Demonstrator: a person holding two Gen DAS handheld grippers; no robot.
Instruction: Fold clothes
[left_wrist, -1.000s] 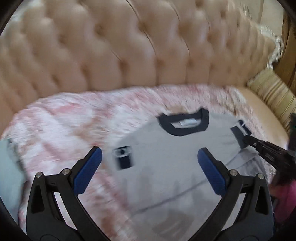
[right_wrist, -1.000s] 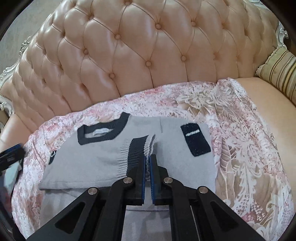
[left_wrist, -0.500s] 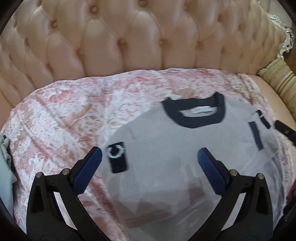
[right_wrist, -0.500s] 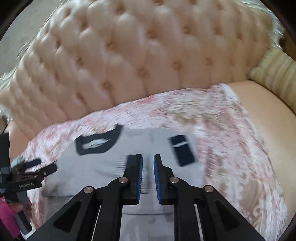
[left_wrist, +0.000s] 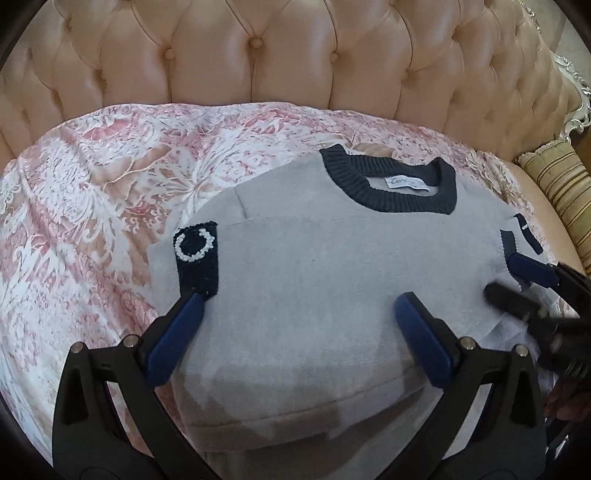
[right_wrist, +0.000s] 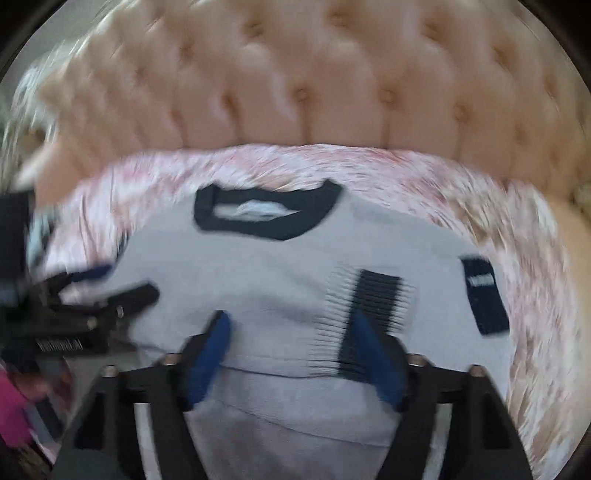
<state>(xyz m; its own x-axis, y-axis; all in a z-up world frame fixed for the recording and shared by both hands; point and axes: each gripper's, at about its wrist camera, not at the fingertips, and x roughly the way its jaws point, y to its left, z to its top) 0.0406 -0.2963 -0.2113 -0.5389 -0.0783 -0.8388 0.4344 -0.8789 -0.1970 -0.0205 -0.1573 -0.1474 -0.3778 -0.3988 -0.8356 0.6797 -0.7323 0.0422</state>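
R gripper (right_wrist: 291, 354): jaws just opening, now wide; was clamped on ribbed cuff (right_wrist: 373, 321), nothing between pads now.
Cuff: released, lies flat on grey sweater (left_wrist: 332, 288).
L gripper (left_wrist: 299, 321): lower, closer to sweater; sweater looms bigger in its view.

Both wrist views down onto sweater (left_wrist: 332, 288)

My left gripper (left_wrist: 299, 314) points steeply down with its jaws spread wide, blue pads (left_wrist: 177, 332) apart and nothing pressed between them. My right gripper (right_wrist: 295, 350) tilts down the same way; its jaws have just been opening and now stand well apart, gripping nothing. In each wrist view I see the other gripper at the edge of the picture, blurred, so the two work side by side, near each other.
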